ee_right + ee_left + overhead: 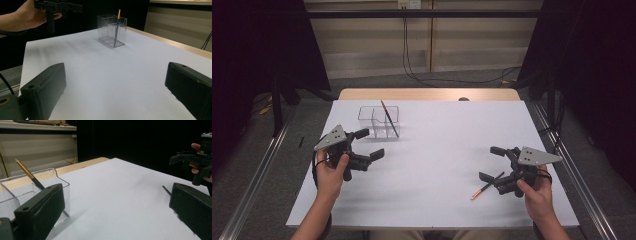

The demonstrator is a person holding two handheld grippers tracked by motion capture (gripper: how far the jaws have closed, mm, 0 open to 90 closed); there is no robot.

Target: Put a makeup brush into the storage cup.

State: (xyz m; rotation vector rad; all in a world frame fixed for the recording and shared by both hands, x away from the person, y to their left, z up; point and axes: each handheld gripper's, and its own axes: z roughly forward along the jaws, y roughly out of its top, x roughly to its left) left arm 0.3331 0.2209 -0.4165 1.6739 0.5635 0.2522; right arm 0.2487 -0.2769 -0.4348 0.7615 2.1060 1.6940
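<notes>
Two pens on record: one stands tilted in the clear holder (379, 121), one pen (486, 186) lies on the white table (437, 165) just beside the right gripper (492, 163). Both grippers' jaws gape, empty. Advice: straddle the barrel squarely before closing. The high view shows this pen; the right gripper view shows the holder instead. Left gripper (369, 144) idles near the holder.

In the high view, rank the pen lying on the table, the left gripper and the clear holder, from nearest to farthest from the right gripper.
1. Pen lying on the table: just beside the right gripper, on its left.
2. Left gripper: across the table, left side.
3. Clear holder: far left, with a second pen in it. Ranks 2 and 3 are close.
</notes>
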